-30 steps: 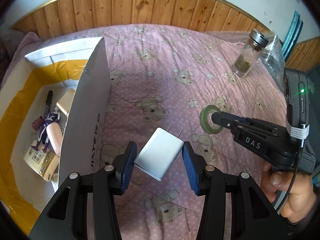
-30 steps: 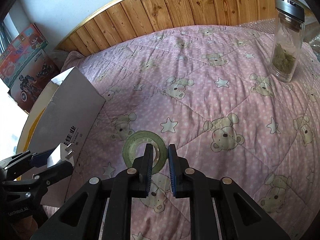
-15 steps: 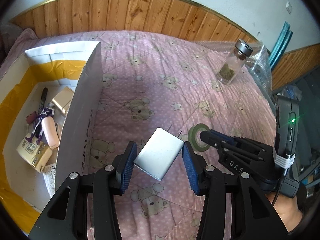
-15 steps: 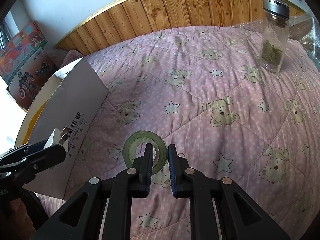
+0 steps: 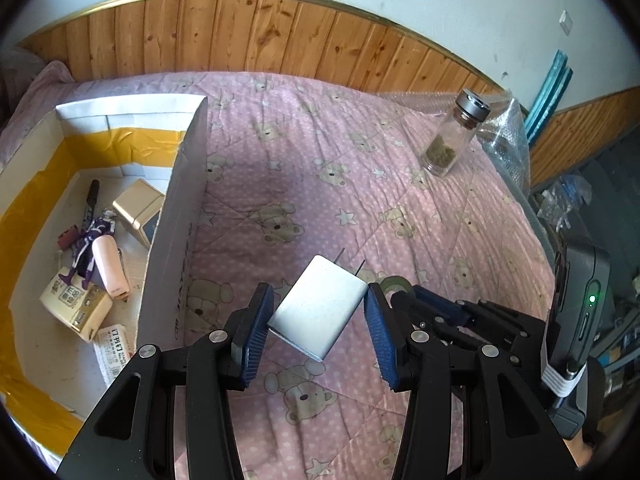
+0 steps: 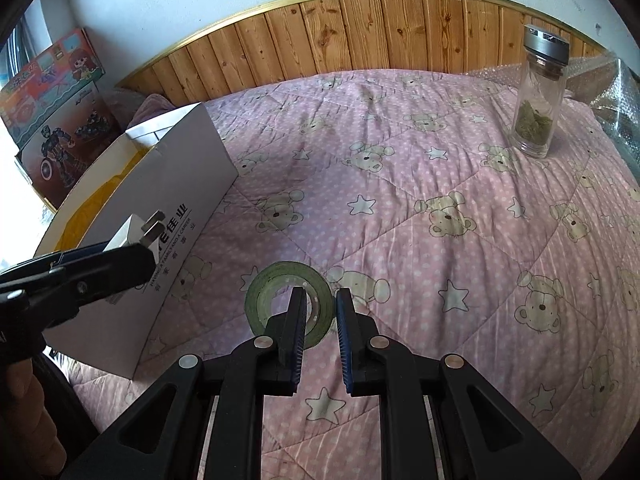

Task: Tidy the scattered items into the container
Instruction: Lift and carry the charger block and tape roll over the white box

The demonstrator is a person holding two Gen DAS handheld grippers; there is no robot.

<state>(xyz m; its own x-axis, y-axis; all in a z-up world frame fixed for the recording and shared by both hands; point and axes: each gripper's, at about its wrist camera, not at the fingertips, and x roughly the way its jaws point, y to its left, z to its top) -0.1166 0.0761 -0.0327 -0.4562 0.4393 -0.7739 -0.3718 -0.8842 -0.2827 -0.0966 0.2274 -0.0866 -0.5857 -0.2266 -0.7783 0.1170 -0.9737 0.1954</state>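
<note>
My left gripper (image 5: 318,312) is shut on a white plug charger (image 5: 320,308), held in the air above the pink quilt, just right of the white cardboard box (image 5: 176,216). The charger also shows in the right wrist view (image 6: 138,230). My right gripper (image 6: 320,308) is shut on the near rim of a green tape roll (image 6: 268,292), one finger inside the ring and one outside. The roll peeks out in the left wrist view (image 5: 394,282). The box holds a marker, a purple figure, a pink tube and small cartons.
A glass jar with dried herbs (image 6: 538,96) (image 5: 452,140) stands on the quilt at the far right. Bubble wrap (image 5: 504,136) lies behind it. A toy box (image 6: 52,112) leans by the wooden wall panel at the left.
Both grippers have risen and drawn back from the quilt. The left still holds the charger and the right still pinches the tape roll. The jar looks farther away.
</note>
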